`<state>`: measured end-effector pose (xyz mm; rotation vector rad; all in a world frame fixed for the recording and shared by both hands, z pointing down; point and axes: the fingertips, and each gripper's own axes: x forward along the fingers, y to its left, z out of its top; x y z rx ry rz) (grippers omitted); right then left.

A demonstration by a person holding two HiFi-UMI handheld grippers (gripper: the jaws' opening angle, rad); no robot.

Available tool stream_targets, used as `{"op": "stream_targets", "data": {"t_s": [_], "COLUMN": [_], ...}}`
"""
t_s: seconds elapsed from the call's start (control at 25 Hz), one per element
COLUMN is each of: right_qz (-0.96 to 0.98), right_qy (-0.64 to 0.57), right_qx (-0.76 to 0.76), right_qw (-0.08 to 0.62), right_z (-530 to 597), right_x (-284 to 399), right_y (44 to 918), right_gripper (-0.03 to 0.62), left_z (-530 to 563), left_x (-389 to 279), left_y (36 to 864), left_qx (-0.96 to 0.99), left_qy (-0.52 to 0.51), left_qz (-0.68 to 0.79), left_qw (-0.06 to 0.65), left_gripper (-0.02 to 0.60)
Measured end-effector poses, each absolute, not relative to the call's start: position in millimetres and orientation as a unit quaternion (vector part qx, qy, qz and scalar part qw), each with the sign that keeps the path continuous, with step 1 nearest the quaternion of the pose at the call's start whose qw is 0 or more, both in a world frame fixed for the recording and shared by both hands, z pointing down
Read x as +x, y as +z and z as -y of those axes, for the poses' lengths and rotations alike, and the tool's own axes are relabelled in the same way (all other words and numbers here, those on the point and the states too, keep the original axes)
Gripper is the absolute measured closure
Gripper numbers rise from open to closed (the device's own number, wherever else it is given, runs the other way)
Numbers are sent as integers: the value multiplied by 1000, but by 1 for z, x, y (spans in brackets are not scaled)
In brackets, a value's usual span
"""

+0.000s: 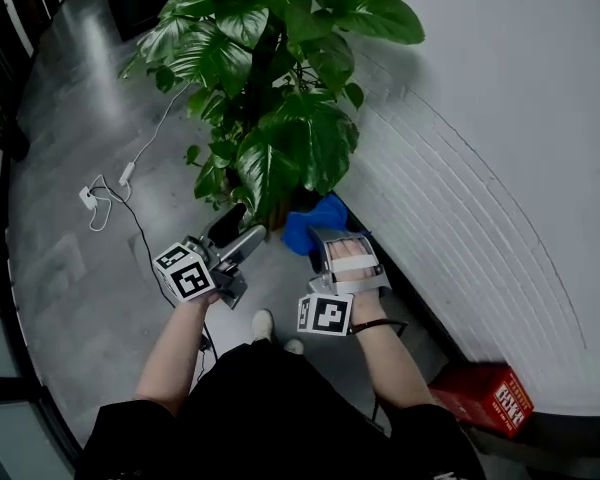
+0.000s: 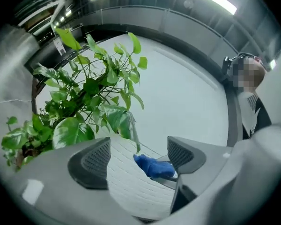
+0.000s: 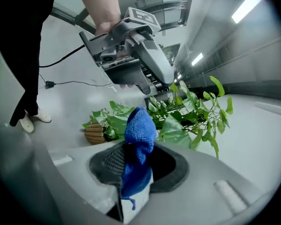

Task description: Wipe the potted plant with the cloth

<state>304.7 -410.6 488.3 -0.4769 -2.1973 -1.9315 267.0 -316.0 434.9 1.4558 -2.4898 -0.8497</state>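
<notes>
The potted plant stands by the white wall, its broad green leaves hanging over both grippers. Its ribbed brown pot shows in the right gripper view. My right gripper is shut on a blue cloth, which bulges out between the jaws just below the lowest leaves. My left gripper is beside it on the left, open and empty, pointing toward the plant. Between its pads I see only the brick wall and the blue cloth beyond.
A white brick wall runs along the right. A red box lies at its base near my right elbow. A black cable and a white power strip lie on the grey floor to the left. My shoes are below the grippers.
</notes>
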Motion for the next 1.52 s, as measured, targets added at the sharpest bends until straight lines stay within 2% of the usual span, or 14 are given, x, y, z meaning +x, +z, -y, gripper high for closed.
{"op": "stream_targets", "data": {"t_s": [0.12, 0.24, 0.36, 0.56, 0.92, 1.2, 1.52], "right_qz": [764, 815, 863, 890, 918, 926, 945], "right_qy": [-618, -549, -473, -431, -378, -366, -317], "right_qx": [-162, -158, -153, -137, -116, -83, -71], "right_qw": [92, 97, 89, 57, 42, 44, 34], "right_z": [403, 400, 391, 346, 250, 198, 182], "right_x": [317, 325, 330, 320, 269, 234, 201], "right_y": [496, 492, 479, 456, 426, 410, 377], "right_gripper": [488, 488, 488, 488, 488, 488, 488], "left_z": [300, 283, 259, 205, 91, 15, 0], "left_x": [278, 280, 274, 254, 215, 191, 145], "left_y": [439, 438, 436, 432, 403, 398, 405], "left_qx": [467, 446, 411, 392, 398, 412, 425], "left_qy": [-247, -210, -185, -178, -104, -90, -95], "left_qz": [847, 868, 892, 902, 911, 907, 900], "left_qw": [59, 50, 42, 28, -11, -11, -5], "left_gripper": [213, 254, 354, 567, 575, 575, 575]}}
